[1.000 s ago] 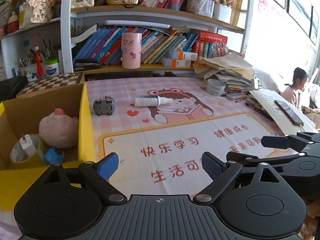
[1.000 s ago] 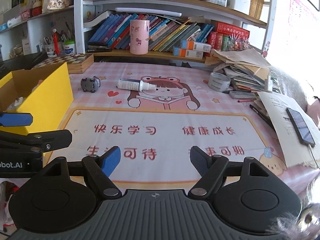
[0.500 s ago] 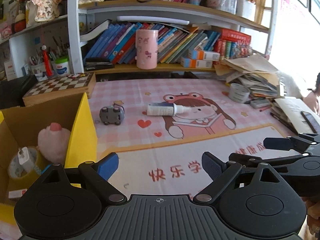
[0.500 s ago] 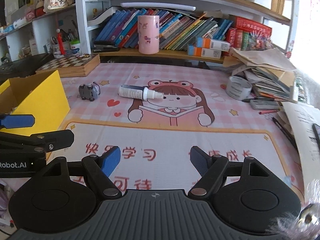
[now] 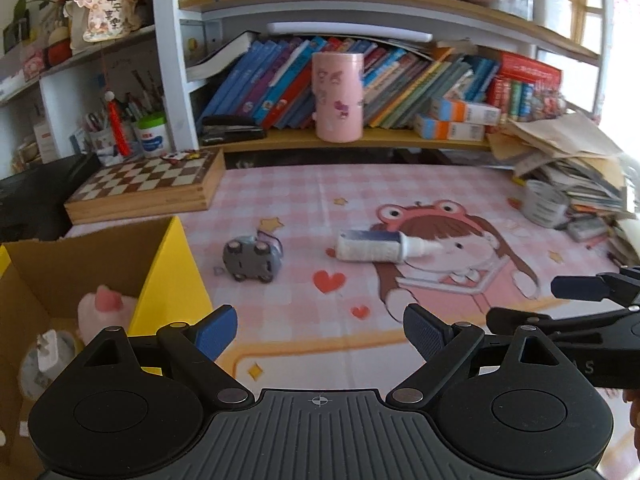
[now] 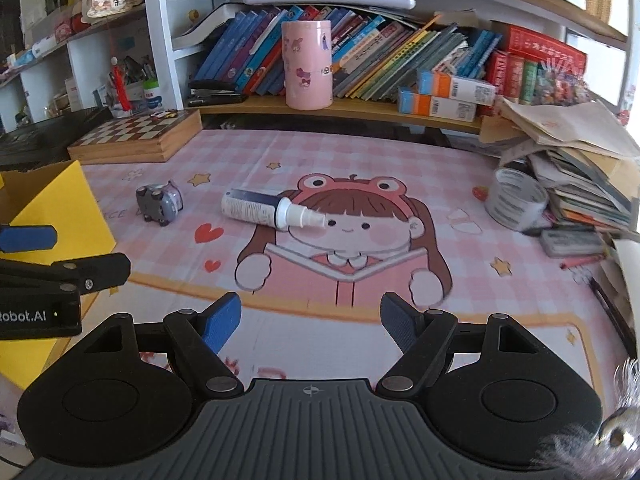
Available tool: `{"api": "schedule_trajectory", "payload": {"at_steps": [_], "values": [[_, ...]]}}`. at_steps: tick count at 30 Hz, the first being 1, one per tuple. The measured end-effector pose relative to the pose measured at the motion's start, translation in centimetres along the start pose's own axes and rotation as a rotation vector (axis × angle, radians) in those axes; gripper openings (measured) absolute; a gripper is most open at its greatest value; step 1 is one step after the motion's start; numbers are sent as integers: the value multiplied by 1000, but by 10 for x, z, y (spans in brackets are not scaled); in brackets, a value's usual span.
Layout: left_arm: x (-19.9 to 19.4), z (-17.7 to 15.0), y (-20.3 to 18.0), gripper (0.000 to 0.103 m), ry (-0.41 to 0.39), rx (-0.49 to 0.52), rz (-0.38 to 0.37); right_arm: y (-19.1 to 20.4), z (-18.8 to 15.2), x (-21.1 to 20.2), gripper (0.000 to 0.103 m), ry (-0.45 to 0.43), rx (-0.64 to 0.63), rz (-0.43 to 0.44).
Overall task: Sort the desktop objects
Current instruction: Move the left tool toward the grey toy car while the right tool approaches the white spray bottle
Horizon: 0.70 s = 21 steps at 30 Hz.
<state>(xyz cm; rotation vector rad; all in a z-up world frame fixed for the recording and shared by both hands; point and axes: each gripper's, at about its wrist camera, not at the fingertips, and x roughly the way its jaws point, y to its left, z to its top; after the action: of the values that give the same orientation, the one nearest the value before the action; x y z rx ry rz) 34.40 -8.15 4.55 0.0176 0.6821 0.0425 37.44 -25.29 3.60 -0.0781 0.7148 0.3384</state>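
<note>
Item 1. Left tool (image 5: 320, 330): jaws stood wide apart, nothing between them. Over the last second it had advanced across the desk (image 5: 460, 188); the printed characters that filled the near mat earlier had passed beneath it, and the loose objects sat larger and nearer in its view.

Item 2. Right tool (image 6: 310, 318): jaws moderately apart, also empty. It had advanced likewise, alongside and to the right of the left tool.

Item 3. Toy car (image 5: 253, 259): grey, tipped so its wheels faced the camera, on the pink checked mat just right of the box, still clear of both tools.

Item 4. Spray bottle (image 5: 378, 245): white, lying on its side, nozzle pointing right, over the cartoon figure's head, right of the car and a little apart from it.

Item 5. Cardboard box (image 5: 176, 276): yellow-sided, open, at the near left. Held a pink plush toy (image 5: 105, 310) and a tape roll (image 5: 44, 360).

Item 6. Second tape roll (image 6: 516, 199): far right, touching the pile of books and papers.

Assessment: sorting looked partly done, with two things boxed and at least the car and bottle remaining. The joint approach with both tools open and empty suggested a pick-up was imminent: the car lay roughly ahead of the left tool, the bottle ahead of the right. Neither was yet within a tool's jaws.
</note>
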Motion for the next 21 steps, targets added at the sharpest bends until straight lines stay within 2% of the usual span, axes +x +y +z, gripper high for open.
{"api": "schedule_trajectory", "payload": {"at_steps": [9, 14, 21], "values": [[53, 32, 9, 92, 31, -68, 92, -5, 33, 53, 72, -5, -159, 122], [88, 49, 6, 92, 42, -31, 197, -6, 53, 82, 68, -11, -254, 192], [137, 60, -5, 90, 85, 118, 380, 2, 66, 118, 52, 11, -363, 282]]}}
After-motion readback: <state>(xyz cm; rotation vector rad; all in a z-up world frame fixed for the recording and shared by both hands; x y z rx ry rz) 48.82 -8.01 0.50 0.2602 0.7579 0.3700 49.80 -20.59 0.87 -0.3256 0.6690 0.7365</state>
